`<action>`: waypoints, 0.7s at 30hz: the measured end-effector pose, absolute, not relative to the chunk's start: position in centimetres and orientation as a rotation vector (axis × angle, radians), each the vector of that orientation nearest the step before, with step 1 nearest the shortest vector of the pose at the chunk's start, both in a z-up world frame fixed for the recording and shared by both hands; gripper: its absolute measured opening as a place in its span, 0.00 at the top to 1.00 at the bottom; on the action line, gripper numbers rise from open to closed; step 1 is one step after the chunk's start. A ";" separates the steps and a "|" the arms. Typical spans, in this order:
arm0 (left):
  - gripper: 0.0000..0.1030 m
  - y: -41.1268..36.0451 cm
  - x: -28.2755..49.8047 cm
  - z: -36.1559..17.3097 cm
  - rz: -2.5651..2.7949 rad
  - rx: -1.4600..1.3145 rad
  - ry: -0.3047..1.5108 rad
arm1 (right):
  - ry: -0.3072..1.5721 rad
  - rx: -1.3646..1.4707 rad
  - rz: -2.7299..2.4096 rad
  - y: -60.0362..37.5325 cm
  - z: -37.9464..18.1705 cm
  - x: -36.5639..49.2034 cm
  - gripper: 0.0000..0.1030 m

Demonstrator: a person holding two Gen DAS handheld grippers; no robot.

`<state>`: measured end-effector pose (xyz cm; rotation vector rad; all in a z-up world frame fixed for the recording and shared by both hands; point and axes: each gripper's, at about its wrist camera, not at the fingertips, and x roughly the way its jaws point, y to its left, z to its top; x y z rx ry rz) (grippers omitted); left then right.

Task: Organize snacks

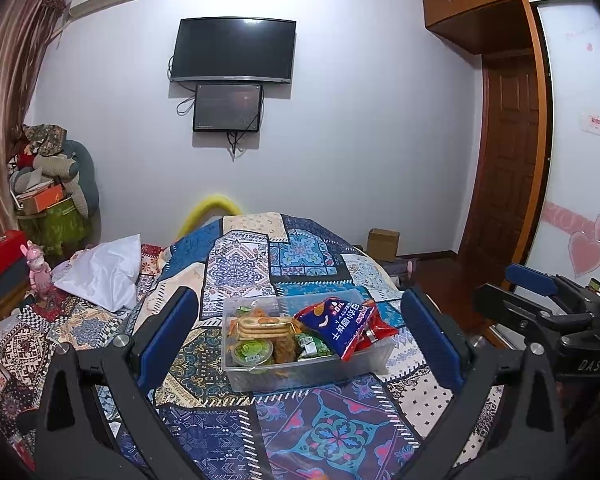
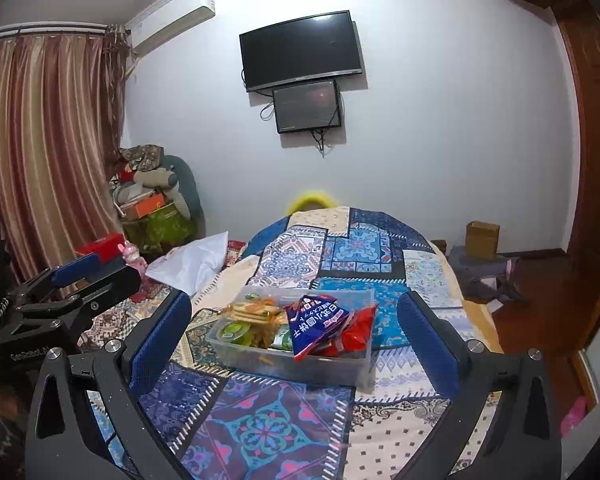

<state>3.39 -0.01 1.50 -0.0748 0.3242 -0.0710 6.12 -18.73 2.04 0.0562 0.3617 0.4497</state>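
Observation:
A clear plastic box (image 1: 260, 378) (image 2: 332, 368) sits on the patchwork bedspread. It holds a blue snack bag (image 1: 340, 322) (image 2: 316, 320), a red bag (image 1: 382, 330) (image 2: 358, 330), a pack of biscuits (image 1: 264, 326) (image 2: 254, 312), a green cup (image 1: 254, 352) (image 2: 232, 330) and other small packets. My left gripper (image 1: 300, 340) is open and empty, held back from the box. My right gripper (image 2: 296, 340) is open and empty, also short of the box. Each gripper shows at the other view's edge, the right one (image 1: 540, 296) and the left one (image 2: 84, 276).
The bed (image 1: 312, 432) (image 2: 400, 420) runs away toward a wall with two screens (image 1: 232, 50). A white pillow (image 1: 100, 270) (image 2: 196, 260) and a pink toy (image 1: 38, 270) lie left. Piled boxes (image 1: 44, 200) stand by the curtain. A cardboard box (image 2: 482, 240) is on the floor right.

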 end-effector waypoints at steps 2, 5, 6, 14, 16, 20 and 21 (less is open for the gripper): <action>0.00 -0.1 3.3 1.5 -0.069 -0.070 0.324 | 0.361 0.057 0.449 -18.7 2.0 6.2 0.00; 0.00 -0.1 3.4 1.4 -0.072 -0.069 0.329 | 0.364 0.058 0.450 -18.7 2.0 6.1 0.00; 0.00 -0.1 3.4 1.4 -0.073 -0.069 0.330 | 0.364 0.058 0.450 -18.7 2.0 6.1 0.00; 0.00 0.0 3.2 1.4 -0.075 -0.077 0.325 | 0.367 0.055 0.447 -18.8 2.1 6.3 0.00; 0.00 -0.1 3.1 1.4 -0.083 -0.070 0.322 | 0.368 0.054 0.447 -18.8 2.0 6.3 0.00; 0.00 -0.3 2.9 1.3 -0.102 -0.059 0.322 | 0.371 0.050 0.447 -18.7 1.9 6.4 0.00; 0.00 -0.3 2.9 1.2 -0.104 -0.059 0.323 | 0.371 0.048 0.447 -18.7 1.9 6.5 0.00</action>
